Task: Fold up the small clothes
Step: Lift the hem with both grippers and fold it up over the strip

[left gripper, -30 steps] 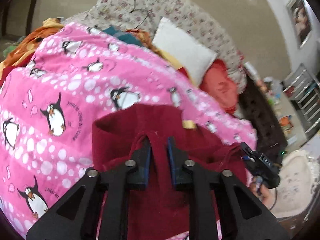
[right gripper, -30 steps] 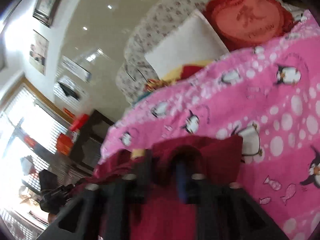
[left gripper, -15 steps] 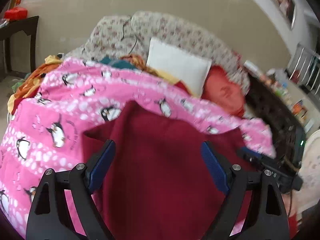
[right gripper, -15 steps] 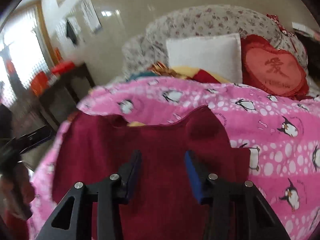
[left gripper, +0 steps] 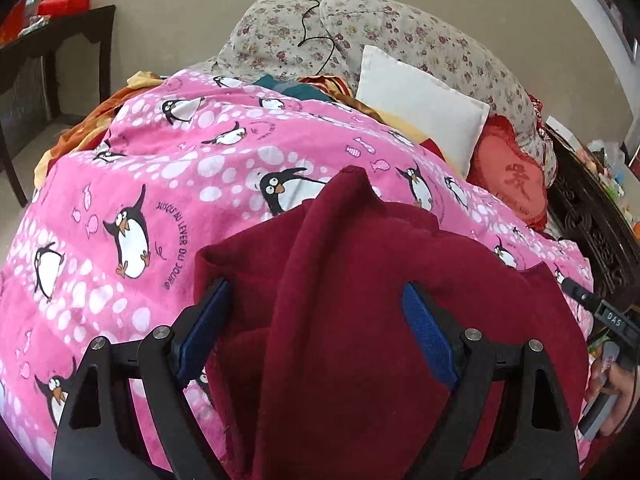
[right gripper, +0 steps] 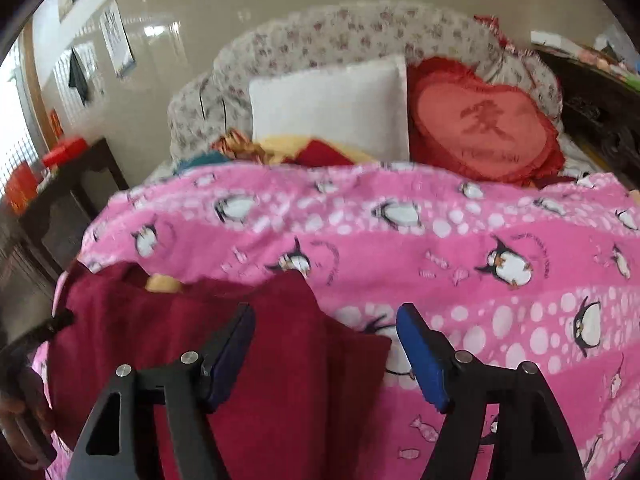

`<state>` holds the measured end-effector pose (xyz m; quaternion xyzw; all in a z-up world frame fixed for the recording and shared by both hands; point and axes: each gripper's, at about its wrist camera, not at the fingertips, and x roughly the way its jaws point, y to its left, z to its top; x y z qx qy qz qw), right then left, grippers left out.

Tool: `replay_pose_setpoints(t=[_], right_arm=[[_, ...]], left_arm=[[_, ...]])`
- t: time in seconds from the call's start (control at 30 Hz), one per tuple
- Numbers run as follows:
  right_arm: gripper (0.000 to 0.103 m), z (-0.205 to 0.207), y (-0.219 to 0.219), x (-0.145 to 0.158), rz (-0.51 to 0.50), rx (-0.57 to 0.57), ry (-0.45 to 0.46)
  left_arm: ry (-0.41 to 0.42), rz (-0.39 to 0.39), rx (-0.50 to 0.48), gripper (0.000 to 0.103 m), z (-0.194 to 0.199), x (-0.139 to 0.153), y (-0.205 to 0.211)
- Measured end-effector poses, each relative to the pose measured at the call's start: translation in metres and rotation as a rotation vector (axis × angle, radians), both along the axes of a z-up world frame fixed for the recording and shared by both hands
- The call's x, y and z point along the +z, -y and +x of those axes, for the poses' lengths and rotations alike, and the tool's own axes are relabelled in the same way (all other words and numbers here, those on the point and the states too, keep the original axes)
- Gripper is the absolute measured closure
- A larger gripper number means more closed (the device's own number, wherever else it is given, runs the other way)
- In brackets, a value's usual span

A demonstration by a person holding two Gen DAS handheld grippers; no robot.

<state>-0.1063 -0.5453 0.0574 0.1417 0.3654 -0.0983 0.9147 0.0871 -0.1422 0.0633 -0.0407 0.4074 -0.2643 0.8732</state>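
Note:
A dark red fleece garment (left gripper: 360, 300) lies folded over on the pink penguin blanket (left gripper: 168, 184). My left gripper (left gripper: 316, 332) is open, its blue pads wide apart above the garment's left part, holding nothing. In the right wrist view the same garment (right gripper: 224, 352) lies at the lower left on the blanket (right gripper: 480, 248). My right gripper (right gripper: 324, 356) is open above the garment's right edge, holding nothing. The other gripper shows at the right edge of the left wrist view (left gripper: 600, 320).
A white pillow (left gripper: 420, 100) and a red heart cushion (left gripper: 512, 176) lie at the back against a floral sofa back (left gripper: 360, 24). A dark wooden table (left gripper: 44, 64) stands at the left. Orange and yellow cloth (left gripper: 80, 132) lies beyond the blanket's left edge.
Both grippers were shut on the red garment a second ago. They have opened, let it drop onto the blanket and drawn back slightly.

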Motion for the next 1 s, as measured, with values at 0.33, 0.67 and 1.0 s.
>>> replay_pose_setpoints(t=[0.33, 0.67, 1.0], right_arm=[[0.096, 0.031, -0.01, -0.019, -0.196, 0.013, -0.106], [0.078, -0.03, -0.04, 0.038, -0.164, 0.002, 0.059], [0.078, 0.007, -0.072, -0.023, -0.087, 0.094, -0.049]], left_arm=[[0.011, -0.013, 0.018, 0.016, 0.005, -0.006, 0.004], [-0.005, -0.034, 0.075, 0.015, 0.012, 0.021, -0.015], [-0.097, 0.037, 0.137, 0.014, 0.06, -0.003, -0.008]])
